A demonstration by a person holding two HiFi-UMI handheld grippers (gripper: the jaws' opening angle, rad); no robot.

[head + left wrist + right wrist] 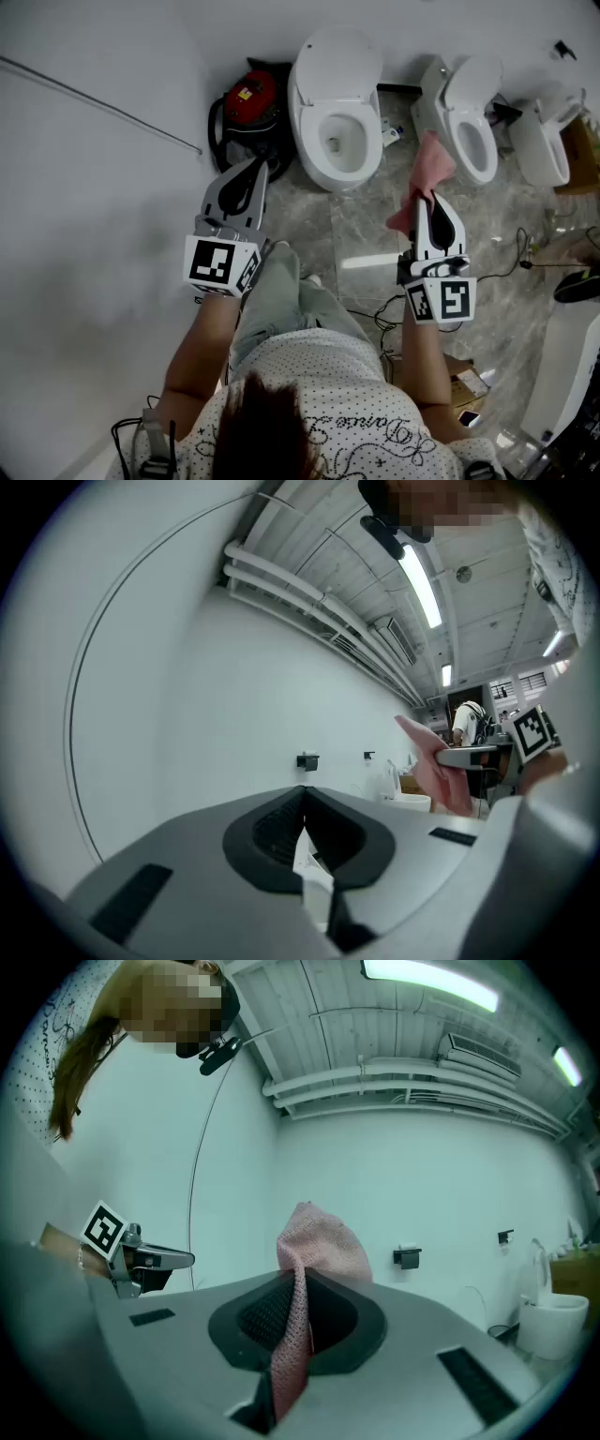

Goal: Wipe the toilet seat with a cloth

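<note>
A white toilet point(312, 150) with its lid raised stands on the floor ahead, between the two grippers. My right gripper point(424, 199) is shut on a pink cloth point(428, 167), which bunches above the jaws to the right of that toilet. In the right gripper view the cloth point(317, 1247) is pinched between the jaws of the right gripper point(295, 1299) and sticks up past them. My left gripper point(256, 171) is shut and holds nothing, hovering left of the toilet. In the left gripper view the left gripper point(302, 803) faces the white wall, and the cloth point(433, 769) shows at the right.
A red canister point(251, 101) with black straps sits against the wall left of the toilet. Two more white toilets point(472, 120) point(547, 141) stand to the right. Cables point(380, 314) and a cardboard box point(466, 382) lie on the grey marble floor near the person's legs.
</note>
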